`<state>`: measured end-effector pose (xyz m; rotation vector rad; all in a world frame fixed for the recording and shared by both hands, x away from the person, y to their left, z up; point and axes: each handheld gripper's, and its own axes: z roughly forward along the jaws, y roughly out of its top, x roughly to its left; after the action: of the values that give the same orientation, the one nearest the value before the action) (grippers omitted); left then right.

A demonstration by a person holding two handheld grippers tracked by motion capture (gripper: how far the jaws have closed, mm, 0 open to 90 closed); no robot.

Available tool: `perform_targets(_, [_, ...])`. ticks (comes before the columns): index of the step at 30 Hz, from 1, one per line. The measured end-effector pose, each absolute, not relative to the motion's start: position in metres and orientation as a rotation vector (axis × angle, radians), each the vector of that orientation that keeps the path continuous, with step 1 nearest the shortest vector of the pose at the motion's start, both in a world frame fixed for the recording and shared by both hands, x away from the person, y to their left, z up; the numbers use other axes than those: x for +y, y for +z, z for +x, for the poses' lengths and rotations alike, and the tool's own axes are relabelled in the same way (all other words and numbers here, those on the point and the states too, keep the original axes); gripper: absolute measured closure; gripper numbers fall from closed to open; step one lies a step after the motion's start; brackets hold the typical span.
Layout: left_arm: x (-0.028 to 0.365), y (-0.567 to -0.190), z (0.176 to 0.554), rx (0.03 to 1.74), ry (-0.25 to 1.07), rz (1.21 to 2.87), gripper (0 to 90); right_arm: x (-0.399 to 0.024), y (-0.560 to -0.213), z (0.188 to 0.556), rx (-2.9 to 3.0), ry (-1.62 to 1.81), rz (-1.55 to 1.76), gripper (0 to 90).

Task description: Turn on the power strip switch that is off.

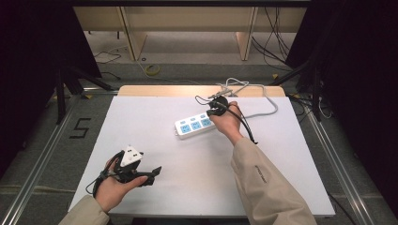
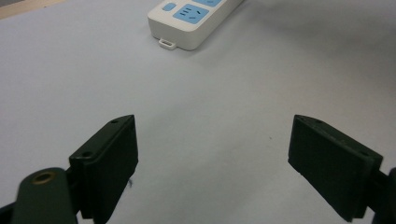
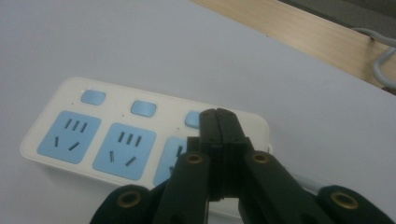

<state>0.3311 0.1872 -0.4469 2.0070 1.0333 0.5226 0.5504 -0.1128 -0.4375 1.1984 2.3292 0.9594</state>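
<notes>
Hovering over the power strip [image 1: 195,124], the right tool [image 1: 217,110] sits with its jaws pressed together and nothing between them, near the far edge of the worktop [image 1: 155,187]. High view: the strip lies slantwise on the white sheet, right of the middle, its grey cable [image 1: 263,101] running off over the far edge. Risk as I judge it: a push from the closed tip on one end of a light strip could skid or swing it, and the cable could drag it further. The left tool [image 1: 148,176] rests near the front left corner, well apart from the strip.

Left gripper view: left tool [image 2: 212,158] jaws stand wide apart, bare sheet between them; the strip's end [image 2: 187,23] with its small hanging tab shows far off.

Right gripper view: the closed tip [image 3: 219,122] hangs over the third switch [image 3: 192,119]; whether it touches I cannot tell. Strip [image 3: 93,140] is white, with pale blue sockets and three blue switches in a row. A slip sideways could hit the socket face instead.
</notes>
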Motion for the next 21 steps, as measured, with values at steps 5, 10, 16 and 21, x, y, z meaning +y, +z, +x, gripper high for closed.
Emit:
perform_targets(5, [0.187, -0.447, 0.331, 1.033, 0.522, 2.006, 15.4, -0.109, -0.44, 0.553, 2.333, 0.959, 1.204, 90.0])
perform_targets(10, [0.187, -0.446, 0.331, 1.028, 0.527, 2.009, 15.4, -0.103, -0.441, 0.555, 2.339, 0.956, 1.195, 90.0])
perform_targets(16, [0.186, -0.446, 0.331, 1.026, 0.527, 2.012, 15.4, -0.097, -0.439, 0.558, 2.343, 0.952, 1.188, 90.0])
perform_targets(21, [0.186, -0.446, 0.331, 1.024, 0.527, 2.009, 15.4, -0.093, -0.441, 0.56, 2.347, 0.948, 1.191, 90.0])
